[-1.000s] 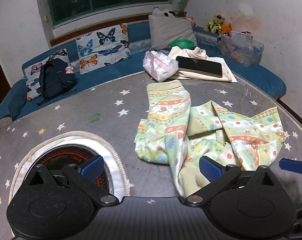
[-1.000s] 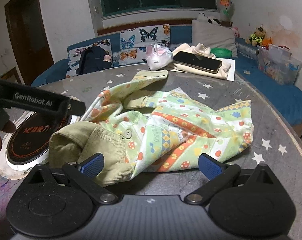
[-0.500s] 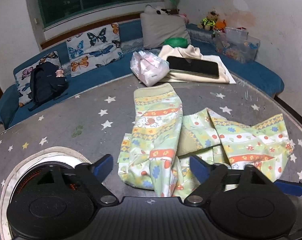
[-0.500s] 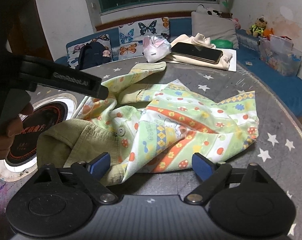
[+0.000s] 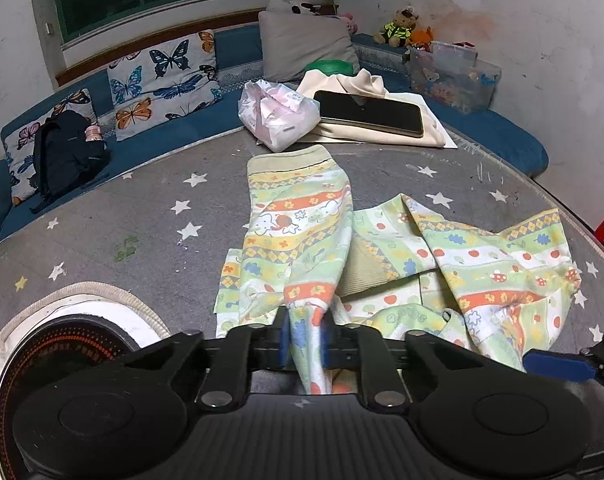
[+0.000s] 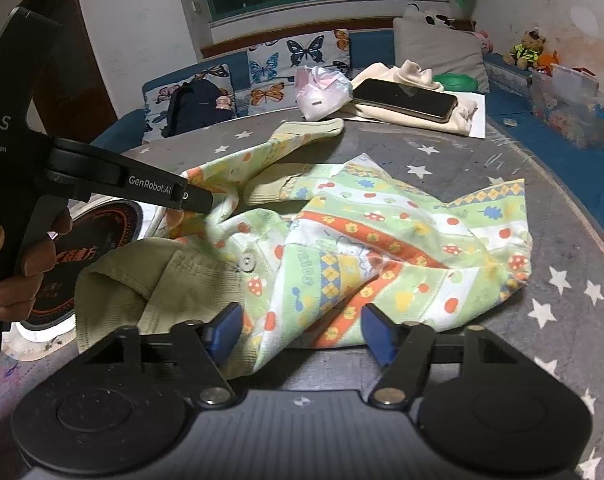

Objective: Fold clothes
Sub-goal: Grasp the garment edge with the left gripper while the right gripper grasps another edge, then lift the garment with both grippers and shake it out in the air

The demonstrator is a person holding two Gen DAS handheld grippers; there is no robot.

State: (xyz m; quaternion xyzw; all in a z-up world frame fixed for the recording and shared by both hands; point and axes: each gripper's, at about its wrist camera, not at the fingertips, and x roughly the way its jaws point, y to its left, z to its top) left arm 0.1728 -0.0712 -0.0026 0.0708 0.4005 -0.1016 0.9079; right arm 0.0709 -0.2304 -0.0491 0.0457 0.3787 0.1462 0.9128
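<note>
Left gripper [image 5: 305,338] pinches shirt [image 5: 302,240]; right gripper [image 6: 302,330] straddles it.

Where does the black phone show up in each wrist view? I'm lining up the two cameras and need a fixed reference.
Left wrist view: the black phone lies upper right of centre, on the cream folded cloth, right of the pink plastic bag.
Right wrist view: the black phone lies upper centre-right, on the same cream cloth.
Shared landmark: the butterfly pillow on the blue sofa behind.
</note>
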